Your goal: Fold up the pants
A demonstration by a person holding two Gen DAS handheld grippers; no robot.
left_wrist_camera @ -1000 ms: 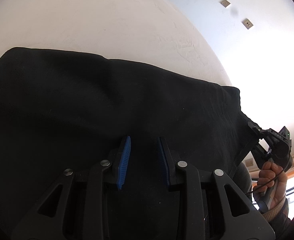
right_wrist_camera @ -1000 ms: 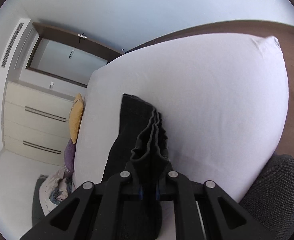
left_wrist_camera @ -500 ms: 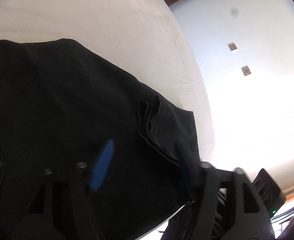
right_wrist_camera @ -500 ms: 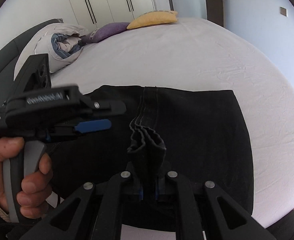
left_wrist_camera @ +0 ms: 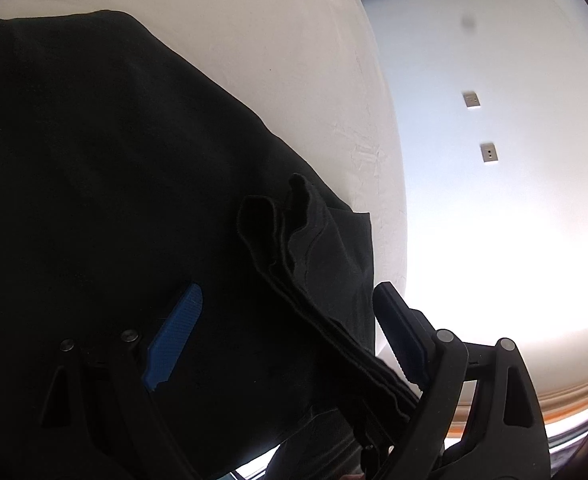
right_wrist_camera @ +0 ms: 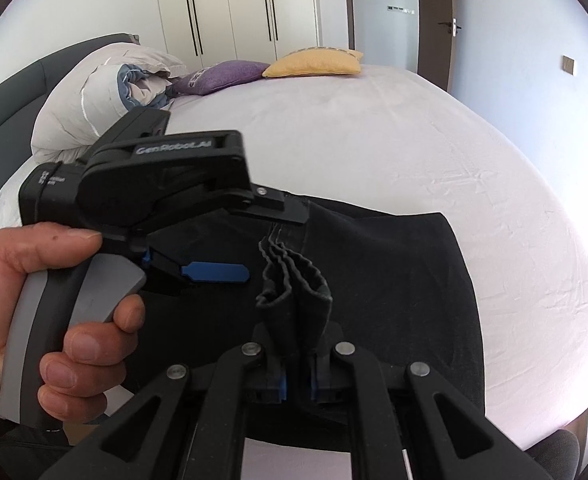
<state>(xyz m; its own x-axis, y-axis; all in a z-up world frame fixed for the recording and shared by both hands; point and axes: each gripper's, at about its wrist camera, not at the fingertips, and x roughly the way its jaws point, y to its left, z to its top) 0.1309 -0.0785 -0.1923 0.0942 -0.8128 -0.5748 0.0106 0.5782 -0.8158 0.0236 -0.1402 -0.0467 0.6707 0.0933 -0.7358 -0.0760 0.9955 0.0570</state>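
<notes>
Black pants (right_wrist_camera: 394, 272) lie folded on the white bed (right_wrist_camera: 434, 140). My right gripper (right_wrist_camera: 297, 364) is shut on a bunched stack of the pants' layered edges (right_wrist_camera: 294, 280) and holds it raised above the rest. My left gripper (left_wrist_camera: 290, 312) is wide open, its blue pads either side of that same bunched edge (left_wrist_camera: 290, 232) without pinching it. In the right wrist view the left gripper (right_wrist_camera: 238, 240) comes in from the left, held by a hand, with one blue pad (right_wrist_camera: 214, 272) just left of the bunch.
A rolled duvet (right_wrist_camera: 106, 92), a purple cushion (right_wrist_camera: 218, 78) and a yellow cushion (right_wrist_camera: 314, 63) lie at the bed's head. White wardrobes (right_wrist_camera: 234, 8) and a door (right_wrist_camera: 434, 20) stand behind. The bed's near edge (right_wrist_camera: 534, 428) is at lower right.
The right gripper swung round with the bunched edge over the folded pants. The left gripper opened wide and moved right, up to the bunch.
</notes>
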